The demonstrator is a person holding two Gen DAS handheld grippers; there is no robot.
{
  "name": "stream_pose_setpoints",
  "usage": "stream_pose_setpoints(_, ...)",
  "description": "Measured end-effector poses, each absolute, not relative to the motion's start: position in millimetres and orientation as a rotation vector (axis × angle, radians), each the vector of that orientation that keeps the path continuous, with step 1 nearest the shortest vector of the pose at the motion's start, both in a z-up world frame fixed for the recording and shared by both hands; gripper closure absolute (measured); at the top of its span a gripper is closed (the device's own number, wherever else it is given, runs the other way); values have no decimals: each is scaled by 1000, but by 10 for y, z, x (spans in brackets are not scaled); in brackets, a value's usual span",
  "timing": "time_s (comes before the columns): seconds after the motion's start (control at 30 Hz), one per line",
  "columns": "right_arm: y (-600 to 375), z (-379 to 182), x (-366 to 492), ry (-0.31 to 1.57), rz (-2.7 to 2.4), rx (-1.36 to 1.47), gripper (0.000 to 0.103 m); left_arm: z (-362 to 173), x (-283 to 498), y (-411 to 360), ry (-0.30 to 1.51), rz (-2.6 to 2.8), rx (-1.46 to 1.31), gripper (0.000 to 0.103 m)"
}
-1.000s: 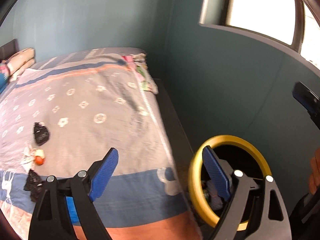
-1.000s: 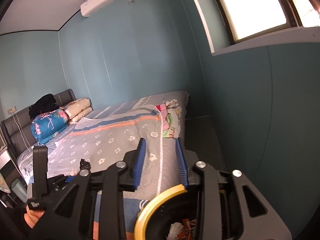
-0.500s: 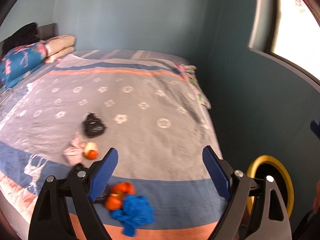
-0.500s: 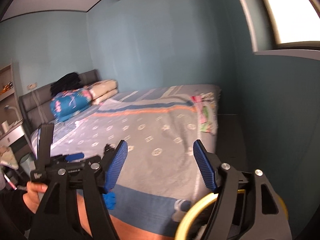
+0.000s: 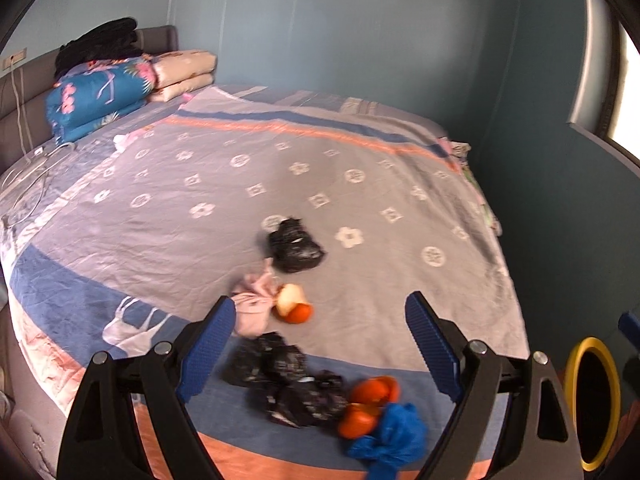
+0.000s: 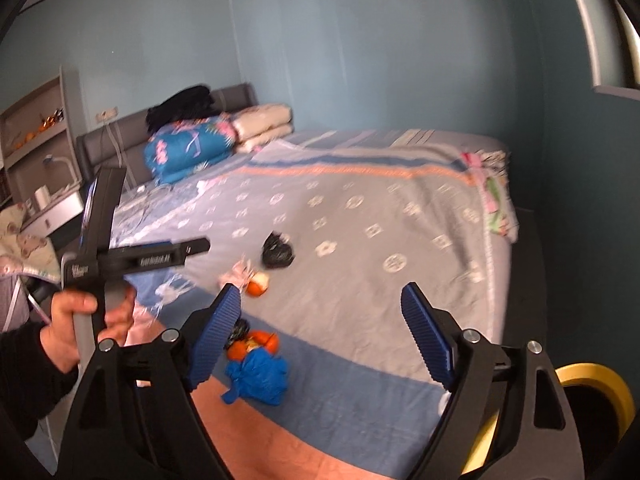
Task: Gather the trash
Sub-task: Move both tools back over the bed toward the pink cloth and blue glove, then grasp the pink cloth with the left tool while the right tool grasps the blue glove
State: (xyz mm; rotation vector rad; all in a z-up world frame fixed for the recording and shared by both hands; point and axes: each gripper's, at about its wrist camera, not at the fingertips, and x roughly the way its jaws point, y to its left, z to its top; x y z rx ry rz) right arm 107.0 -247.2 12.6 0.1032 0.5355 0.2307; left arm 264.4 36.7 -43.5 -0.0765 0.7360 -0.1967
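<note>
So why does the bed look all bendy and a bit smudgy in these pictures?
Left wrist view: the fisheye lens bulges the bed and darkens the picture's corners; the black bags near the front edge look smeared. Right wrist view: the bedspread pattern is streaked with blur, and the window at the top right glares white.

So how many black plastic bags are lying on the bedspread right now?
3, as far as the blur allows: one black bag alone mid-bed, two crumpled ones side by side near the foot edge, next to the orange peels. More may be hidden.
</note>
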Motion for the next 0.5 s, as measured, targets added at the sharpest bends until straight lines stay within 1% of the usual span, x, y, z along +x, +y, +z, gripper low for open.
stream_pose_setpoints(0.1, -2282, -66, 1171, 575, 275, 78, 21, -543, 2748, 497, 755, -168, -83, 20)
stream_pose_setpoints(0.5, -1664, -827, 1650, 802, 364, -9, 21, -1017, 3216, 807, 843, -108, -98, 20)
